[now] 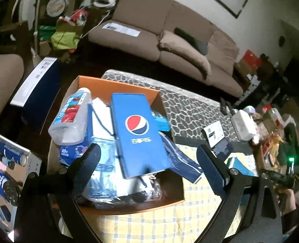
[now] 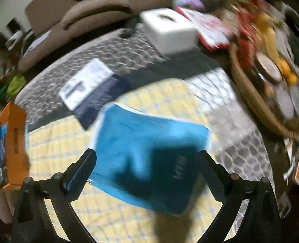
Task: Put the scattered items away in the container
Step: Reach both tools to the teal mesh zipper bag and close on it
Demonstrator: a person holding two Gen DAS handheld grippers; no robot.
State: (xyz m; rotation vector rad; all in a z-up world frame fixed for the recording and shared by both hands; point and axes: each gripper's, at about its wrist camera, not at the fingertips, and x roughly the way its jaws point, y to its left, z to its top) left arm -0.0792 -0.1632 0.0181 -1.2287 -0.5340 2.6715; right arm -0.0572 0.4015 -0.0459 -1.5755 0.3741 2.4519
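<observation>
Two tools stand apart and empty: left tool (image 1: 147,160) above the overfull orange box (image 1: 117,85), whose Pepsi carton (image 1: 137,133) could slide out; right tool (image 2: 147,172) over the blue packet (image 2: 149,151).

Left gripper (image 1: 147,162) fingers apart above Pepsi box (image 1: 138,135) in orange container (image 1: 117,85).

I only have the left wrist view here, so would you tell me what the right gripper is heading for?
Observer: The right gripper hangs open over a bright blue flat box lying on the yellow checked cloth; nothing is between its fingers.
Operator: Thank you. Is anything else still loose nearby?
Observer: Yes, a navy and white box lies just beyond the blue one, on the grey patterned cover.
Operator: And where is the container from there?
Observer: The orange box sits at the far left edge of the right wrist view.
</observation>
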